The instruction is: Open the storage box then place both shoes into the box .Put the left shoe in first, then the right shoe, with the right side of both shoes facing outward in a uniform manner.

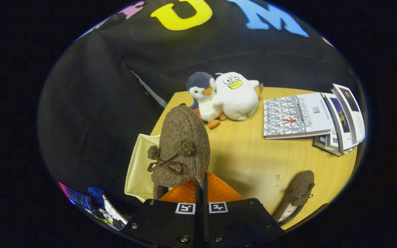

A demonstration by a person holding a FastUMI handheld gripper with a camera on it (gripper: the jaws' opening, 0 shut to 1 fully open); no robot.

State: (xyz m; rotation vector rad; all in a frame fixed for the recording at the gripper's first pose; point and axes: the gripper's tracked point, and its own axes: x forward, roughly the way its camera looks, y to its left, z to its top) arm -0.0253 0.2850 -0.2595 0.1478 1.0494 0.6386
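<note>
1. Gripper view: I have the tongs point(201, 187) pinched nearly together on the heel edge of a brown fuzzy shoe point(181, 148) with pom-poms and a bow. It hangs lifted just ahead of the fingers, its long axis running away from me, toe pointing towards the plush toys.
2. Under and left of the held shoe lies the cream storage box point(138, 168); a ribbed orange surface point(215, 189) shows just ahead of the tongs. I cannot tell whether it belongs to the box.
3. The second shoe point(296, 196) lies on the bench point(253, 155), well off to the right of the tongs, near the bench's near edge.
4. Beyond, a penguin plush point(202, 94) and a white duck plush point(236, 96) stand touching each other; booklets point(315, 117) lie fanned to the right.
5. My judgement: the box lies down-left, close by; the move is short, with open bench between.
</note>
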